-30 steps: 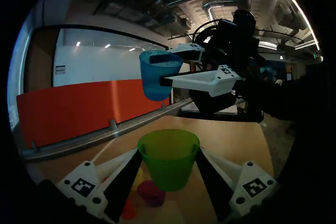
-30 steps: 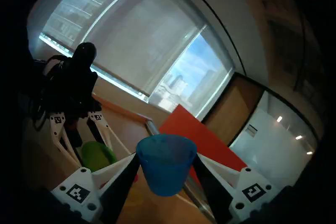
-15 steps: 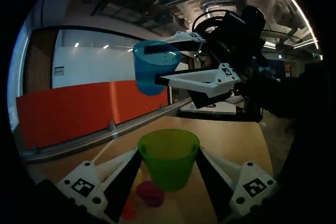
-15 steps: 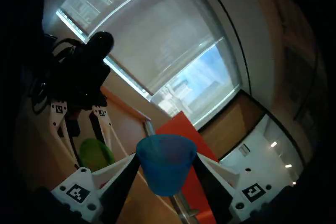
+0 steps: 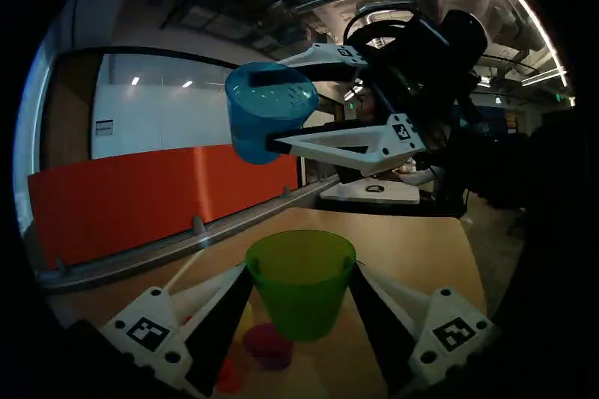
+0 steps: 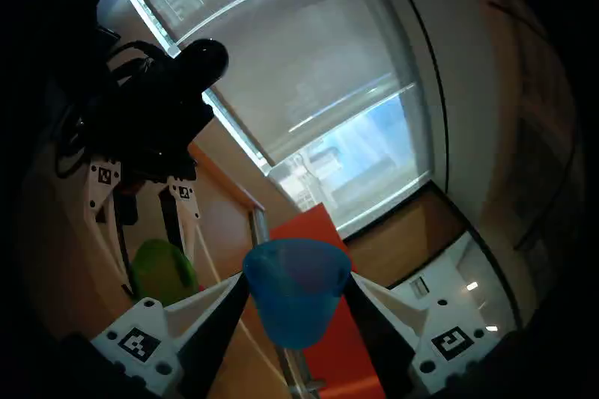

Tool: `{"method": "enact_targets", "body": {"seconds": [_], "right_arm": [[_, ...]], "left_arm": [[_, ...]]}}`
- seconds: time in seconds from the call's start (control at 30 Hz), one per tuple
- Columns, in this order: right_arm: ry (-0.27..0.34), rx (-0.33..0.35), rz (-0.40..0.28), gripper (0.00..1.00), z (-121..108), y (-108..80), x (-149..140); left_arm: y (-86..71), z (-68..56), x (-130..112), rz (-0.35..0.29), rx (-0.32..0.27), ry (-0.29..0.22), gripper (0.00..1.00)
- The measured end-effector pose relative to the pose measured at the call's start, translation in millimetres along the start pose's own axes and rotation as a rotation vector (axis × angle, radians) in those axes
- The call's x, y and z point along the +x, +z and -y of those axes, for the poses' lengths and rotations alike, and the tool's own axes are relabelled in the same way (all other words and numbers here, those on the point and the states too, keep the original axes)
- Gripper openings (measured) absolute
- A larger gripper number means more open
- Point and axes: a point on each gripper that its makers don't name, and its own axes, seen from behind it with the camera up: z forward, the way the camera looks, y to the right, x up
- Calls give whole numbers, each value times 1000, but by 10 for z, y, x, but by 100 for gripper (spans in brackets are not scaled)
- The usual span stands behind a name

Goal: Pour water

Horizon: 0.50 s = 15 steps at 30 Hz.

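Blue cup [image 5: 266,126] tilted, right tongs [image 6: 297,283]; green cup [image 5: 301,305], left tongs [image 5: 301,272].

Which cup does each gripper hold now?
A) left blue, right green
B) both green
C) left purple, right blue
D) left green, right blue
D: the left gripper has both fingers pressed on the green cup, and the right gripper on the blue cup.

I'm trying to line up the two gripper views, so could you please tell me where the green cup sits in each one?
Left gripper view: green cup at bottom centre, between the fingers of the left gripper.
Right gripper view: lower left, farther off, in that same gripper.
Shared landmark: the blue cup in the right gripper, upper centre in the left gripper view, bottom centre in the right gripper view.
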Motion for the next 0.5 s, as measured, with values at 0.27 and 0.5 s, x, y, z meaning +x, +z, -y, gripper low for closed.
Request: {"method": "enact_targets", "body": {"seconds": [0.27, 0.5], "right_arm": [[-55, -7, 6, 90, -36, -5, -9], [-95, -13, 12, 89, -75, 0, -28]], "left_arm": [[13, 15, 7, 0, -1, 1, 86], [30, 1, -1, 4, -4, 5, 86]]}}
